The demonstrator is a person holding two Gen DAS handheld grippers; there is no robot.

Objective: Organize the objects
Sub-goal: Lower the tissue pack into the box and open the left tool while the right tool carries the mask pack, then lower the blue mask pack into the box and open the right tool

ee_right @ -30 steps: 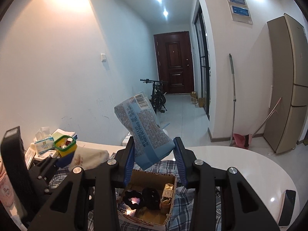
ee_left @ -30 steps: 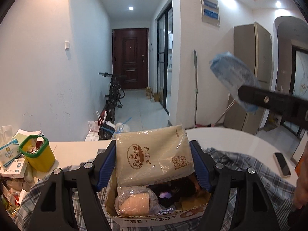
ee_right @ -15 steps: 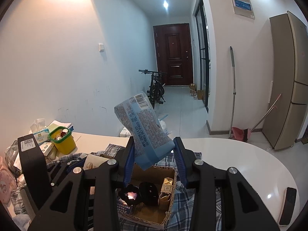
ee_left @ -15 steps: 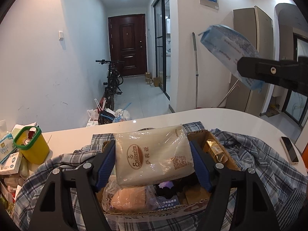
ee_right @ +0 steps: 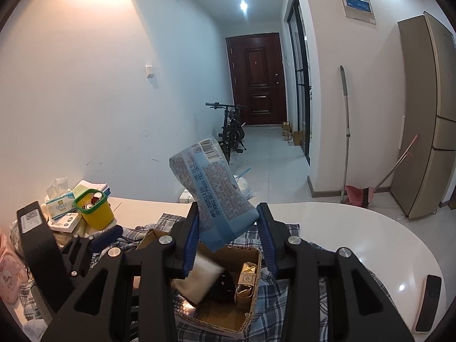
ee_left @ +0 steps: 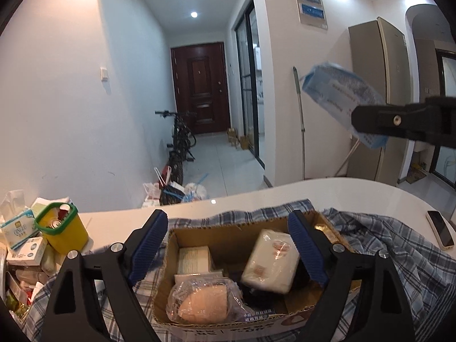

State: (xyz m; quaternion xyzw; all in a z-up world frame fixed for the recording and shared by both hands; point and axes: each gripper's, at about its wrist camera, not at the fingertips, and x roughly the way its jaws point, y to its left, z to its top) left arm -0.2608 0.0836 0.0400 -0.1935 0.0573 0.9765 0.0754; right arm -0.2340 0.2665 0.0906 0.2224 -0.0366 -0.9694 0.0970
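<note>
**Left tongs letting go over box, right tongs gripping blue pack**

Left gripper (ee_left: 228,245): jaws opening, blue pads clear of the white plastic-wrapped pack (ee_left: 270,259), which lies tilted inside the open brown cardboard box (ee_left: 225,229), near the right pad. Same box holds a clear bag with a beige lump (ee_left: 203,303) at the front and a white carton (ee_left: 193,256) at the back left.

Right gripper (ee_right: 228,239): narrow, clamped on the lower end of a light blue printed packet (ee_right: 213,188), held up above the box, barcode end upward.

Box sits on a blue plaid cloth (ee_left: 379,245) on the white round table (ee_right: 356,228). Yellow tub with green rim (ee_left: 61,228) to the left, dark phone (ee_left: 440,229) to the right.
</note>
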